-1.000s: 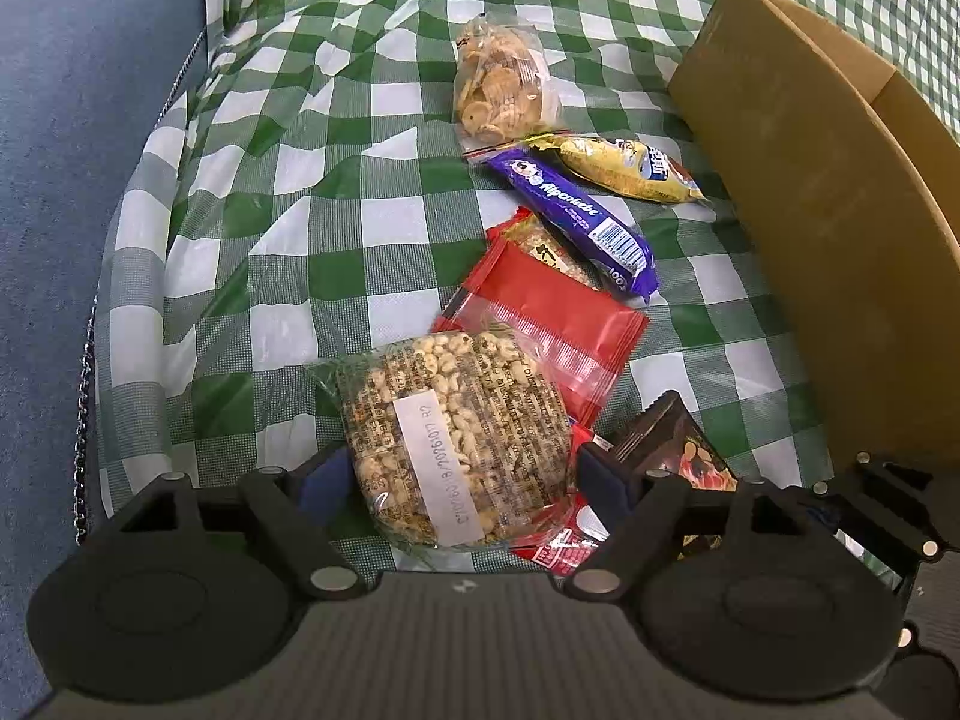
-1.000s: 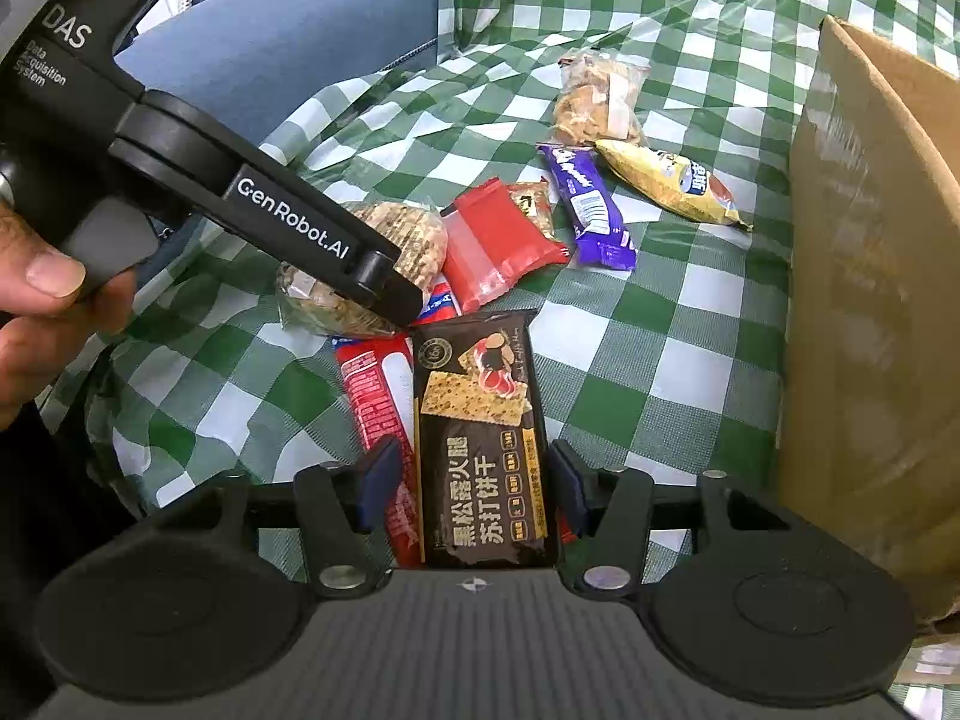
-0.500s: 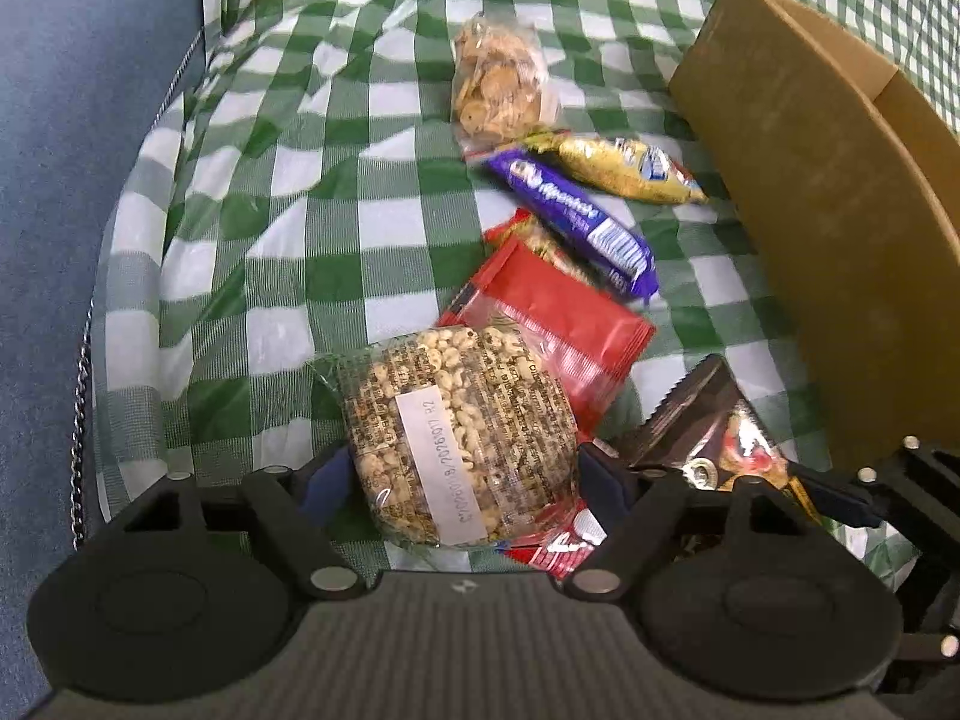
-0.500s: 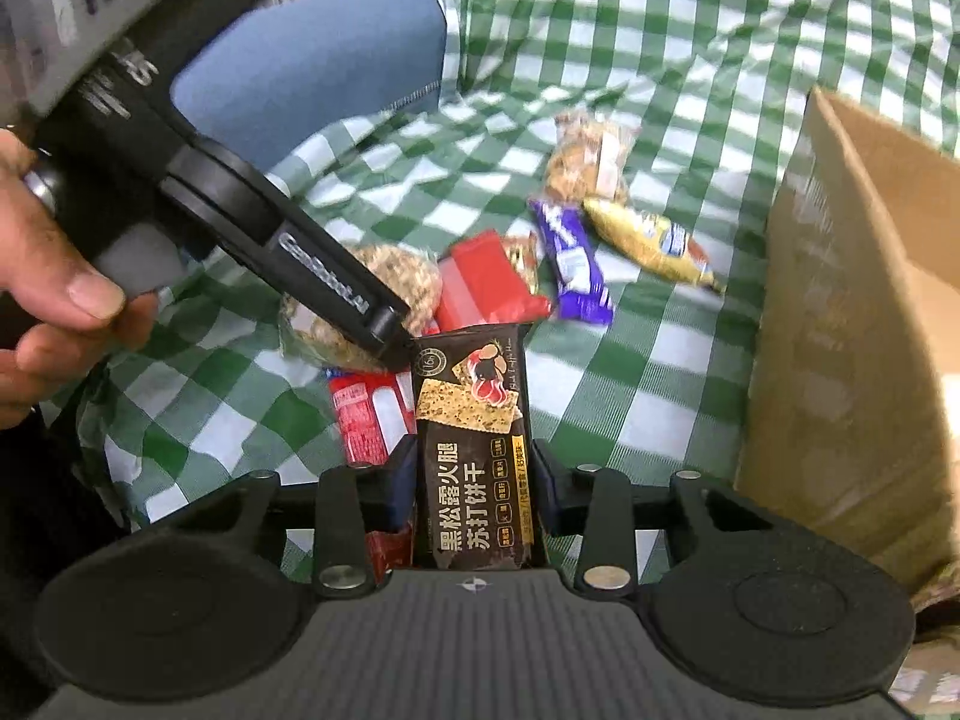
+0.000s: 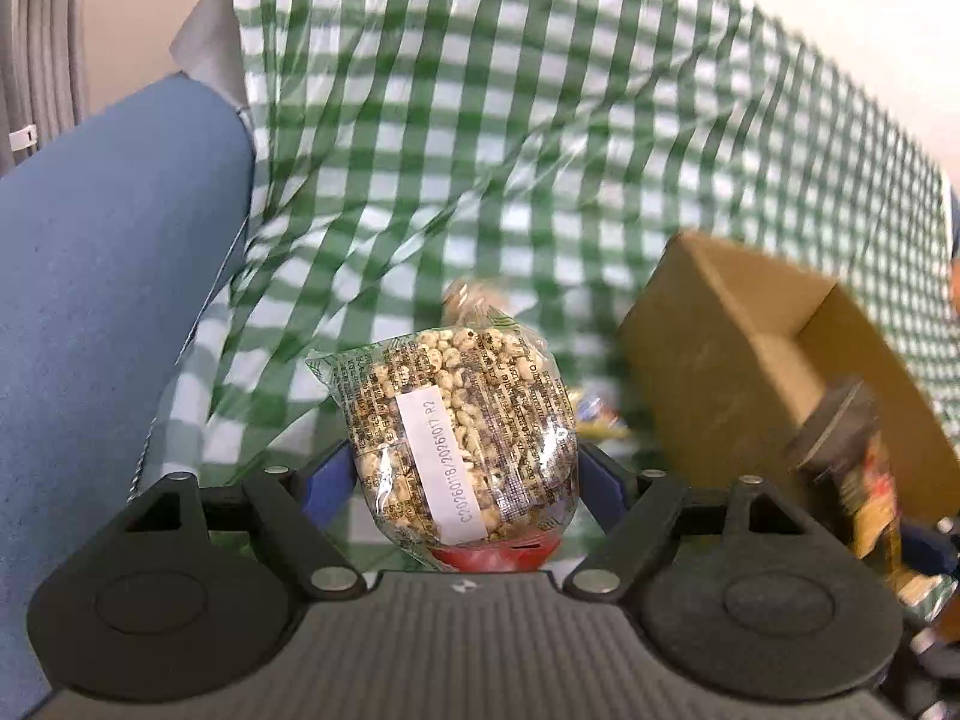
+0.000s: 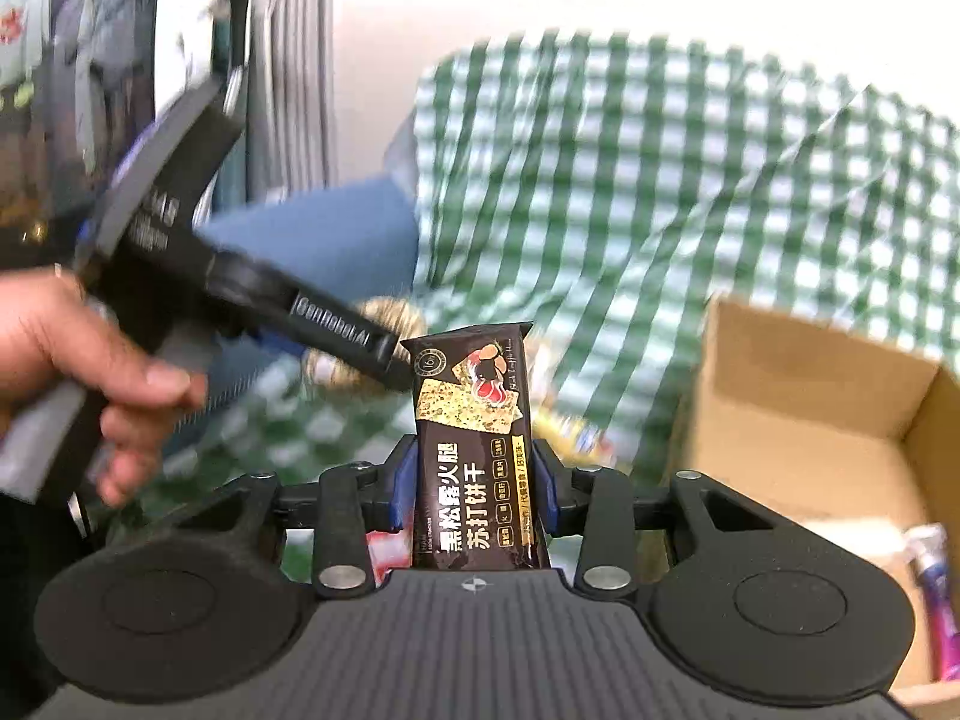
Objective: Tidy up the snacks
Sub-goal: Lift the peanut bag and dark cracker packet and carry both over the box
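My left gripper (image 5: pixel 462 474) is shut on a clear bag of puffed cereal (image 5: pixel 462 432) with a white label, held up above the checked cloth. A red packet (image 5: pixel 495 555) shows just under the bag. My right gripper (image 6: pixel 474 486) is shut on a black cracker packet (image 6: pixel 474 450) and holds it upright in the air. The open cardboard box (image 5: pixel 774 360) stands to the right; in the right wrist view the box (image 6: pixel 810 414) is at the right, with a purple packet (image 6: pixel 936 618) inside.
The green and white checked cloth (image 5: pixel 480 150) covers the sofa, with the blue armrest (image 5: pixel 102 276) on the left. Blurred snack packets lie on the cloth behind the held items. The left gripper's body and a hand (image 6: pixel 78 372) fill the left of the right wrist view.
Both grippers have closed on their snacks and lifted them off the cloth. The views have tilted up, and the box's open inside now shows.
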The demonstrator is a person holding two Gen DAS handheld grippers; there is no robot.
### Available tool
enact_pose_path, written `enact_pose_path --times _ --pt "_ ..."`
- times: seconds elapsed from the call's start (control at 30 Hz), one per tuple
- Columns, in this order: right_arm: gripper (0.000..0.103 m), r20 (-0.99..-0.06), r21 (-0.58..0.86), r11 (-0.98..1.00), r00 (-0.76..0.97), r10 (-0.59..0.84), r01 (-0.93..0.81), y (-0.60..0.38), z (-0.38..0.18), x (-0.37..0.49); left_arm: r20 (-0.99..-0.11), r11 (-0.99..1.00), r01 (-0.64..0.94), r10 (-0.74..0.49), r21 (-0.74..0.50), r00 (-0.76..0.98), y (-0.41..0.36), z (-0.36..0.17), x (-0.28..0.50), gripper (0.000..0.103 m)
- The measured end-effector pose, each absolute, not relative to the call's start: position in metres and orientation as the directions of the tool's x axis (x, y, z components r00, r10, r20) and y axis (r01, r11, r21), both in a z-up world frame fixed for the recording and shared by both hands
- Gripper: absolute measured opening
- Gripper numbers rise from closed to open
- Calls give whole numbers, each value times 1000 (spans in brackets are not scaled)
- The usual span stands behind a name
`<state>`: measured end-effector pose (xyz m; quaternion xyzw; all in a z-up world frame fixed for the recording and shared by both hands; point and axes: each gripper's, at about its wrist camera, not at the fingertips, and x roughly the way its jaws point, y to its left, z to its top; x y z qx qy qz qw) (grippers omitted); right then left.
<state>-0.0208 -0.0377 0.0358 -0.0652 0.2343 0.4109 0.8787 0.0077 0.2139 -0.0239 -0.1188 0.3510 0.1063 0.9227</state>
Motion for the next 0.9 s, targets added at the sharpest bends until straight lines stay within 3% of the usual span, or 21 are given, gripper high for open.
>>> enact_pose_path --times 0.4,0.5,0.57,0.67,0.9 --pt "40 -307 98 839 785 538 -536 -152 105 58 -530 944 -133 -50 -301 846 143 40 53 83" --pt "40 -315 126 901 845 433 -415 -184 90 76 -446 973 -63 -44 -222 894 111 35 62 83" --pt "40 -382 146 932 850 362 -332 -200 76 87 -480 983 -47 -46 -179 876 94 25 67 83" --pt "40 -383 188 946 867 318 -264 -217 71 97 -483 963 -5 -129 -268 866 84 22 80 83" --pt "40 -434 144 968 865 250 -207 -216 52 125 -445 972 37 -140 -233 885 81 22 104 83"
